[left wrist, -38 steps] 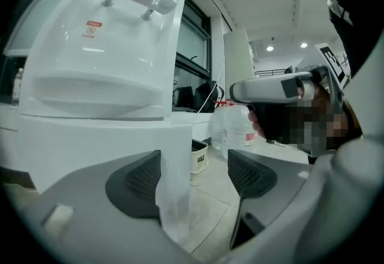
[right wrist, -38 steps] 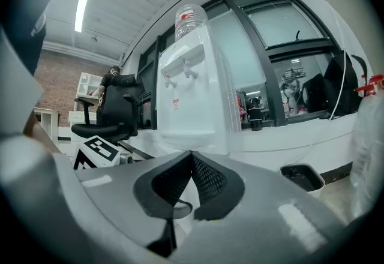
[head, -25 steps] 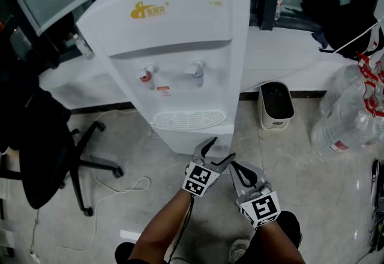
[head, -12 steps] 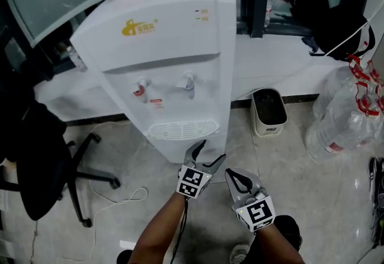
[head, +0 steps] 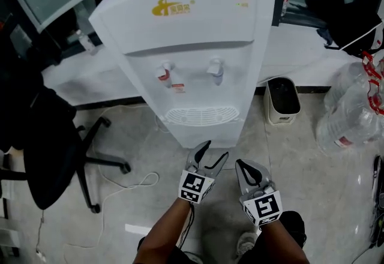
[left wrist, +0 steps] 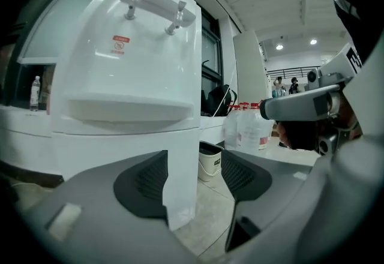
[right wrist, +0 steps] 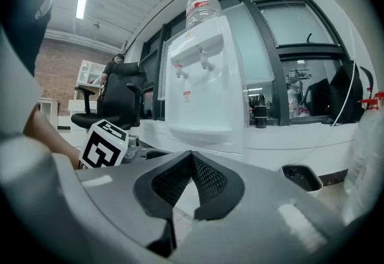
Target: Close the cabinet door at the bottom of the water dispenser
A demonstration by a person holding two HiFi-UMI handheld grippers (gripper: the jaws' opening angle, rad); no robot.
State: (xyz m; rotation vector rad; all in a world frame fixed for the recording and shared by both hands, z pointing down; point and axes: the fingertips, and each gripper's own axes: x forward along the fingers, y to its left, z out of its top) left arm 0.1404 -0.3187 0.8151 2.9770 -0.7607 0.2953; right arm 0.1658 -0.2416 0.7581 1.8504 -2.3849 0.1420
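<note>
Left claw is held low and spread, jaws closing on nothing, since the bottom cabinet door of the white plastic water dispenser lies just ahead, apparently flush. Right claw, pressed together, is kept alongside, likely spare.

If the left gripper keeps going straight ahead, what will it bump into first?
Most likely the white bottom of the dispenser, which shows right ahead between the closing jaws of the left gripper. How near it is, I can't tell.
</note>
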